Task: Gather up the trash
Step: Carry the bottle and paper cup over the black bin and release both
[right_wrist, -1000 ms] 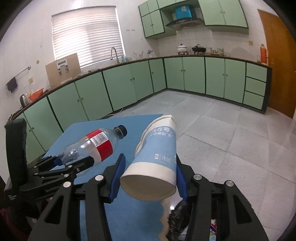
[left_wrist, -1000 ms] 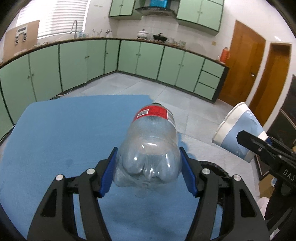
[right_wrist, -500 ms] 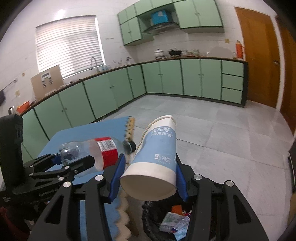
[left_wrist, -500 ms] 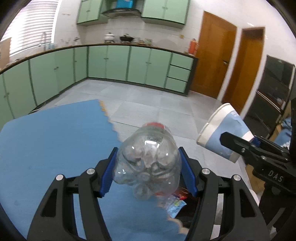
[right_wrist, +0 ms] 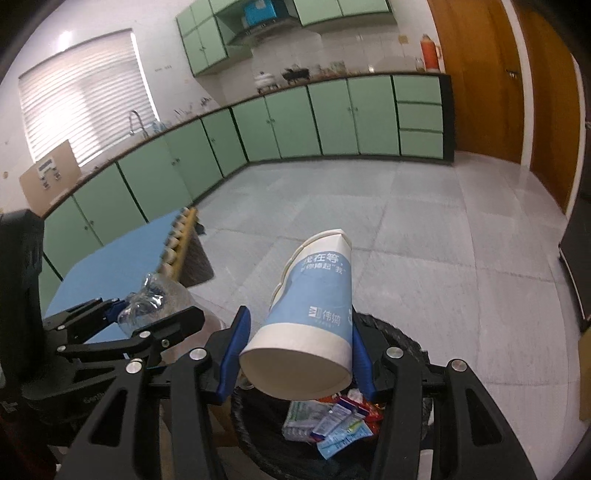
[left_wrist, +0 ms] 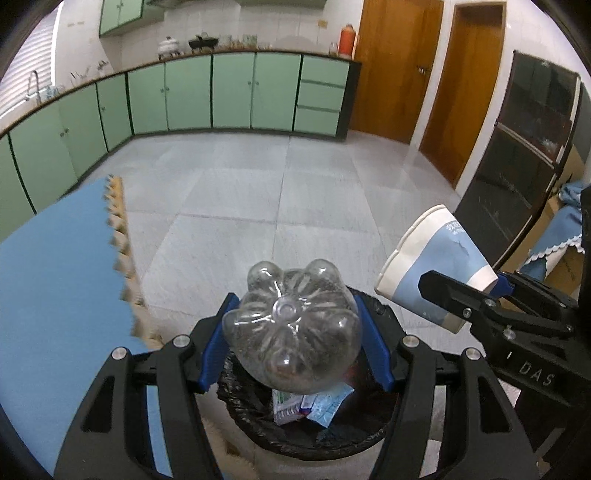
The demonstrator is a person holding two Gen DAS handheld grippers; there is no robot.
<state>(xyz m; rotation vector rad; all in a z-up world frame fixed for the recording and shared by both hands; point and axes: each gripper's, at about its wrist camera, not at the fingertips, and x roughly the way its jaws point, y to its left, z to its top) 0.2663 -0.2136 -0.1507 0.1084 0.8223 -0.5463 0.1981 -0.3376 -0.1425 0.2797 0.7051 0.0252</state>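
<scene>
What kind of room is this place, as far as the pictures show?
Most likely a home kitchen: green cabinets under a long counter, a sink tap by the window, and pots below a range hood.

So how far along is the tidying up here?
Some wrappers already lie in the black-lined bin. The left gripper grips a clear plastic bottle above it, and the right gripper grips a blue paper cup. What remains: dropping both in.

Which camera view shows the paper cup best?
The right wrist view: the paper cup fills its centre between the right gripper pads. The left wrist view shows it sideways, partly behind a finger.
</scene>
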